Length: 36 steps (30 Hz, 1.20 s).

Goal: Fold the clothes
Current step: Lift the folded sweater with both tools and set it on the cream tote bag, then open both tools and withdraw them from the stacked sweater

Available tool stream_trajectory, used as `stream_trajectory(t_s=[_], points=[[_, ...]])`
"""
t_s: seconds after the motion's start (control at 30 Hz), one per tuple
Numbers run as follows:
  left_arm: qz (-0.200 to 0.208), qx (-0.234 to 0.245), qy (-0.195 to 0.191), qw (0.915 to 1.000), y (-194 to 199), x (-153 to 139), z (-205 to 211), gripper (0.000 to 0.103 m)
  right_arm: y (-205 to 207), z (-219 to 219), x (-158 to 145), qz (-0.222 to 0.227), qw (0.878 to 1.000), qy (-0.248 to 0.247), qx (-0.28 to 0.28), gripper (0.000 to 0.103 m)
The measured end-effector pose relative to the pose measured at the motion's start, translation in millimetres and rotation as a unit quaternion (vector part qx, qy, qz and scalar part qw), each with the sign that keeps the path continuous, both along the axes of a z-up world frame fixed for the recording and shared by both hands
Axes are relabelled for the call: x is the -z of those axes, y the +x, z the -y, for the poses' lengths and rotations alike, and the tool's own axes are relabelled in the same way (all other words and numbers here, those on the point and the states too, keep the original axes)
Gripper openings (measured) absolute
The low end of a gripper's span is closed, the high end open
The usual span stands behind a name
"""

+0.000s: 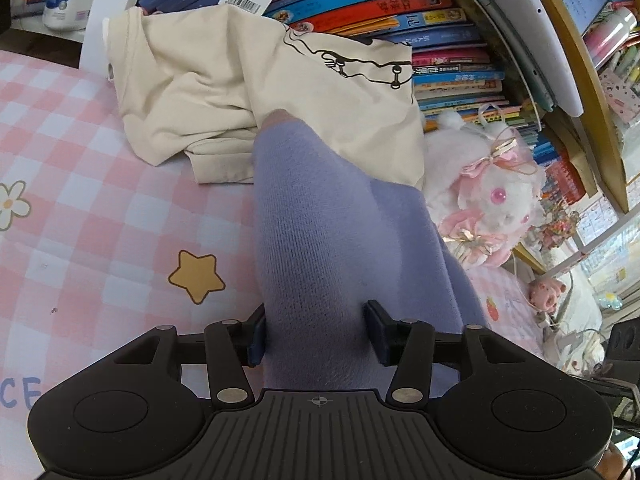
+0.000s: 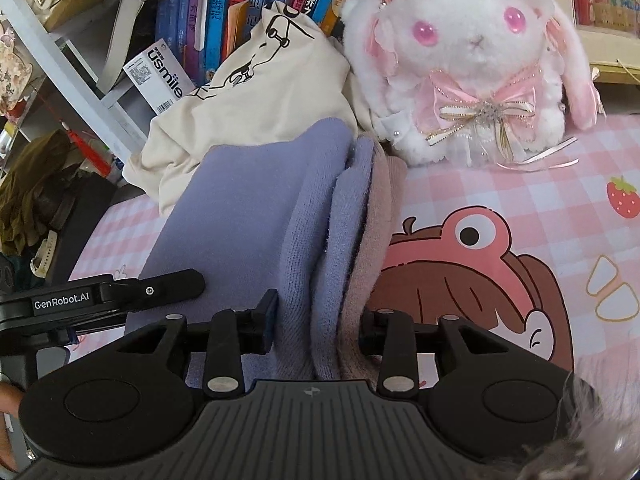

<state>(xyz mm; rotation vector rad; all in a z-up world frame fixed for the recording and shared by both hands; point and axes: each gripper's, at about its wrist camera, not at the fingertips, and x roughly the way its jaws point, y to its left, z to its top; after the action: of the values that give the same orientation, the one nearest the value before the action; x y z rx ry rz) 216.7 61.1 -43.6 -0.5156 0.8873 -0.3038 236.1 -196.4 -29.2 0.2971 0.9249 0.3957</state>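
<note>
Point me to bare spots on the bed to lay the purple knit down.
Free: pink checked sheet left of the purple knit garment, around the yellow star print; also the cartoon-girl print right of it, below the white plush rabbit. Crowded: behind it, the crumpled cream T-shirt against the book row.

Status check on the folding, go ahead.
Left gripper and right gripper both clamped on the purple knit garment. Cream shirt bunched just behind. Plush bunny alongside.

Knit garment [image 2: 256,216] flat on bedsheet [image 2: 520,208]; T-shirt [image 2: 256,96] behind, plush rabbit [image 2: 472,64] right of that, books [image 2: 224,12] at back.
</note>
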Motion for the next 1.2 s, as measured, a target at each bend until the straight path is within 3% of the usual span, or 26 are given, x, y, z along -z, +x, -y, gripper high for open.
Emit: stream_trajectory(t_s=[0.07, 0.13, 0.3, 0.37, 0.67, 1.03, 1.2], points=[[0.004, -0.005, 0.020, 0.9998, -3.0, -4.2, 4.8, 0.058, -0.8, -0.8, -1.3, -0.001, 1.000, -0.006, -0.002, 0.049], [0.010, -0.010, 0.047, 0.9988, -7.5, -10.4, 11.0, 0.062, -4.9, -1.3, -6.0, 0.006, 1.000, -0.017, -0.004, 0.075], [0.079, -0.022, 0.110, 0.9905, -40.3, -40.4, 20.6, 0.087, -30.6, 2.4, -26.9, 0.044, 0.998, -0.042, -0.023, 0.088], [0.103, -0.031, 0.129, 0.9857, -58.3, -49.3, 24.3, 0.092, -44.7, 5.0, -34.1, 0.063, 0.996, -0.061, -0.027, 0.093], [0.139, -0.077, 0.224, 0.9617, -138.7, -56.5, 59.7, 0.101, -118.6, 28.9, -38.7, 0.098, 0.987, -0.126, -0.008, 0.101], [0.100, -0.111, 0.267, 0.9521, -216.5, -33.0, 98.4, 0.102, -202.5, 52.7, -17.9, 0.109, 0.974, -0.198, 0.023, 0.103], [0.094, -0.096, 0.273, 0.9527, -229.0, -30.3, 106.1, 0.102, -227.3, 60.2, -14.1, 0.115, 0.972, -0.202, 0.029, 0.103]])
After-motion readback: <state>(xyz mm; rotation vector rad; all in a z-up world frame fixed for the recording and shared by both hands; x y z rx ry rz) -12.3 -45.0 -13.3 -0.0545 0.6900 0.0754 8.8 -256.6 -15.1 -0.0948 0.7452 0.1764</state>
